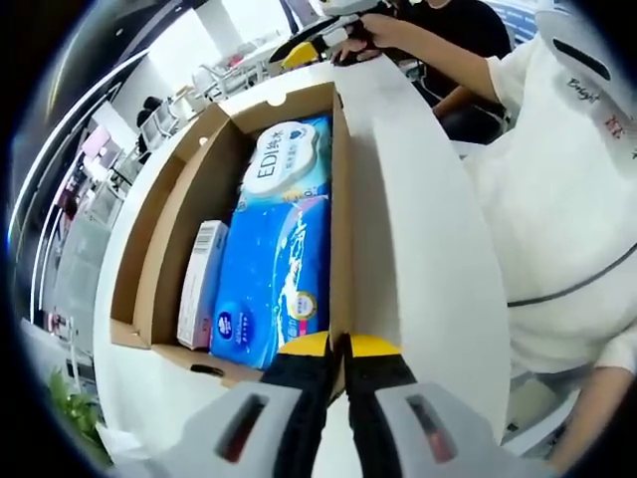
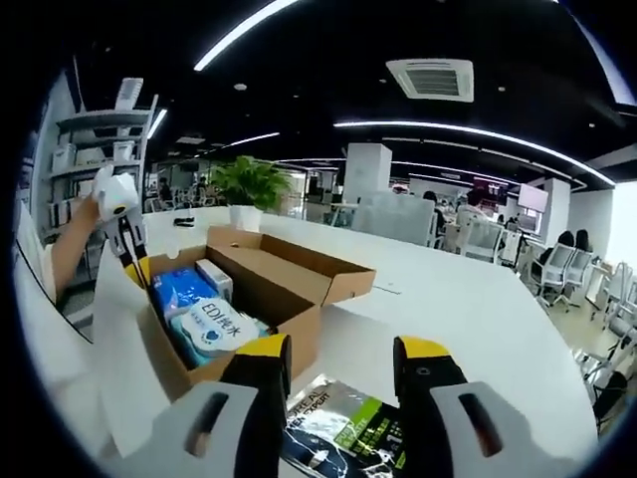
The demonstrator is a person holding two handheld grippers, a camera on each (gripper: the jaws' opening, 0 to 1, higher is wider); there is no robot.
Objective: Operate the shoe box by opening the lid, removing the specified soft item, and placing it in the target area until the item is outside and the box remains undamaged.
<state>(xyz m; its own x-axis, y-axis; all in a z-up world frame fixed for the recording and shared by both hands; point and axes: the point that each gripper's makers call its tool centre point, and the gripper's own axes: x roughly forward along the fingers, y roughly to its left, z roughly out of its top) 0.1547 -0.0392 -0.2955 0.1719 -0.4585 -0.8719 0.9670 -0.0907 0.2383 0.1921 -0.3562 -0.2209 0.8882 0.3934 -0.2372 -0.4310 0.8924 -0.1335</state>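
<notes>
Two yellow-tipped jaws of the left gripper (image 1: pixel 338 349) are pressed together on the edge of the shoe box's white lid (image 1: pixel 418 229), where it meets the cardboard wall, holding the lid swung open to the side. The right gripper (image 2: pixel 338 363) hangs over the desk (image 2: pixel 468 299) with its jaws spread apart and nothing between them; a dark green-printed packet (image 2: pixel 338 428) lies on the desk just below them.

Inside the open shoe box (image 1: pixel 159 229) three things lie side by side and end to end: a blue soft tissue pack (image 1: pixel 274 284) with its long axis running along the box's length, a white-and-blue wipes pack marked EDI (image 1: pixel 289 159) at the far end, and a slim white carton (image 1: pixel 202 284) squeezed against the side wall. Beyond the box, a potted plant (image 2: pixel 247 189) stands on the desk.
</notes>
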